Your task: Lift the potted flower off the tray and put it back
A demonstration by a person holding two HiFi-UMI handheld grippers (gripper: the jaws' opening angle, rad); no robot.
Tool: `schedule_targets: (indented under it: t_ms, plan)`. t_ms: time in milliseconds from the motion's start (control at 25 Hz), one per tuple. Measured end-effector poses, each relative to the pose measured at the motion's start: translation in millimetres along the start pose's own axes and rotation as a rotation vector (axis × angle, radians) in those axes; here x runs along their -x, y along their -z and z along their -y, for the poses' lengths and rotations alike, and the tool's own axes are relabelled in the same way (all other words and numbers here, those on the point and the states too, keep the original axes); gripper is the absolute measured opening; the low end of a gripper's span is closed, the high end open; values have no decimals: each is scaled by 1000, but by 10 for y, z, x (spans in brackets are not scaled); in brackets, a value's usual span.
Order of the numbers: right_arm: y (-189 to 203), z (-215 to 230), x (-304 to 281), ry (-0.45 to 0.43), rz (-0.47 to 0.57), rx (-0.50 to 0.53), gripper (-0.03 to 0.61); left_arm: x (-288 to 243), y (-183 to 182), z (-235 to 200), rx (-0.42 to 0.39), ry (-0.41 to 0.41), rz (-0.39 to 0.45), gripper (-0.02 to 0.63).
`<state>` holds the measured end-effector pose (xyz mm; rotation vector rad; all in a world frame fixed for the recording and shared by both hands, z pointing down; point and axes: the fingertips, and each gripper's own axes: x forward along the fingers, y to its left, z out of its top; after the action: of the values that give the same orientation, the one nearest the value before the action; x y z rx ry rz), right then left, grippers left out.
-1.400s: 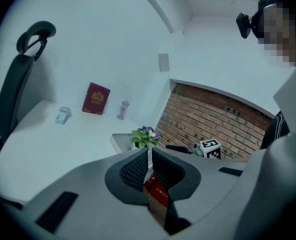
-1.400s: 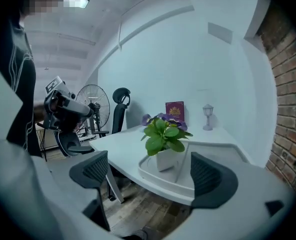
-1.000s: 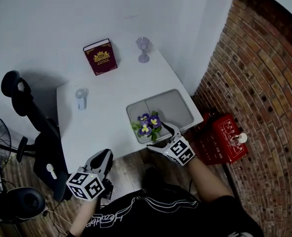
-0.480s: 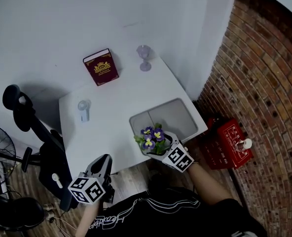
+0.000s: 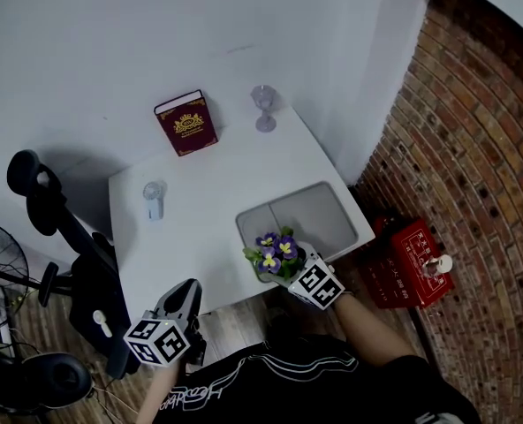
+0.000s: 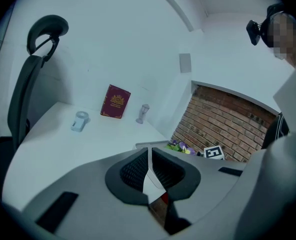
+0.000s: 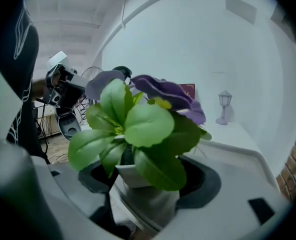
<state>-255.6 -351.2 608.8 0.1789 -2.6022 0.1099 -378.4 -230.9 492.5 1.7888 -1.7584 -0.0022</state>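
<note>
The potted flower (image 5: 277,253), purple blooms over green leaves in a small white pot, stands at the near left corner of the grey tray (image 5: 319,210) on the white table. My right gripper (image 5: 285,268) reaches in from the table's near edge. In the right gripper view the pot (image 7: 133,176) sits between the two dark pads. The jaws are closing and a small gap still shows beside the pot. My left gripper (image 5: 188,291) hangs off the table's near edge, away from the flower, with its fingers (image 6: 138,166) together and nothing between them.
A dark red book (image 5: 186,122) and a clear goblet (image 5: 263,107) stand at the table's far side, and a small hand fan (image 5: 154,200) lies at the left. An office chair (image 5: 58,237) is left of the table. A red box (image 5: 412,263) lies by the brick wall (image 5: 482,148).
My right gripper has moved forward around the flower pot and its jaws have narrowed on it. The left gripper stays about where it was.
</note>
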Motion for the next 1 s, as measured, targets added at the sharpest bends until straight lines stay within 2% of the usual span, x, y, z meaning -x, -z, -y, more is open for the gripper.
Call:
schedule_targets:
  t_ms: [640,1000]
  plan:
    - [-142,17,130,30,56,-56,344,78,79,-3,11,2,-7,48]
    - [-513,-228,619,54,131,-54,344,185,206,131,11,35,16,49]
